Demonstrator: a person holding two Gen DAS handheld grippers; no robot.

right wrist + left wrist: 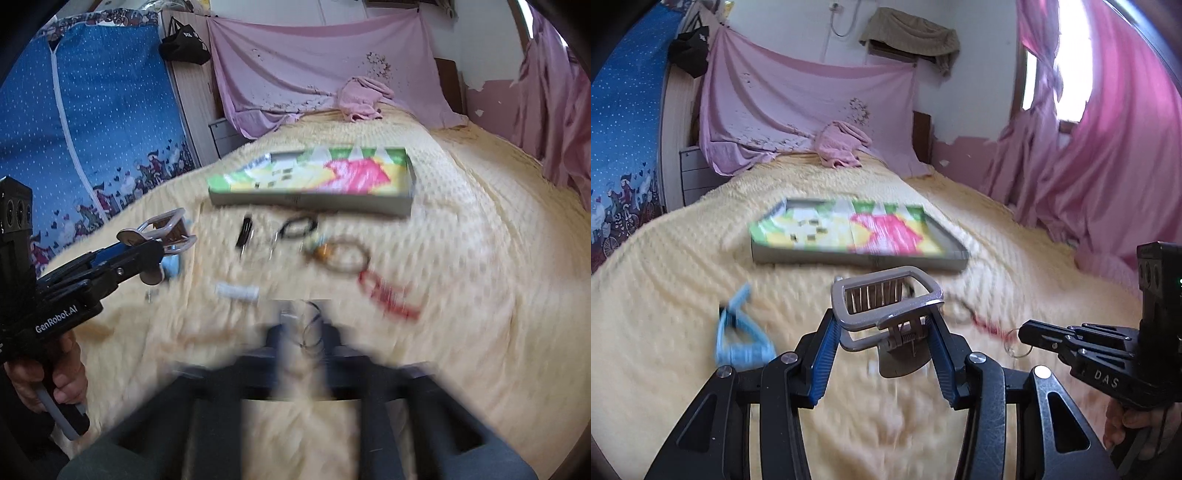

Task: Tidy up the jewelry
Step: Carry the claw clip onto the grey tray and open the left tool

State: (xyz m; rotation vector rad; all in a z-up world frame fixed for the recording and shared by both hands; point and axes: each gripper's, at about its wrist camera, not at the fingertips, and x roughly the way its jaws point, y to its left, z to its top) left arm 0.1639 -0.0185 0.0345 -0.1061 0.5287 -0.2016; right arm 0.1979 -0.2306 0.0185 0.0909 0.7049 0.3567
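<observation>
My left gripper (884, 332) is shut on a silver-beige claw hair clip (886, 299), held above the yellow bedspread; it also shows in the right wrist view (162, 230). My right gripper (1025, 334) is shut on a thin clear ring (1015, 347), blurred in its own view (312, 334). A shallow box (857, 236) with a colourful lining lies ahead on the bed. On the bedspread lie a blue hair clip (738, 339), a red bracelet (388, 291), a beaded bracelet (343, 254), a black band (299, 225) and a black clip (245, 229).
A white bar-shaped piece (236, 291) lies near my right gripper. Pink cloth (838, 144) is heaped at the head of the bed. Pink curtains (1108, 166) hang on the right, a blue wardrobe cover (92, 129) on the left.
</observation>
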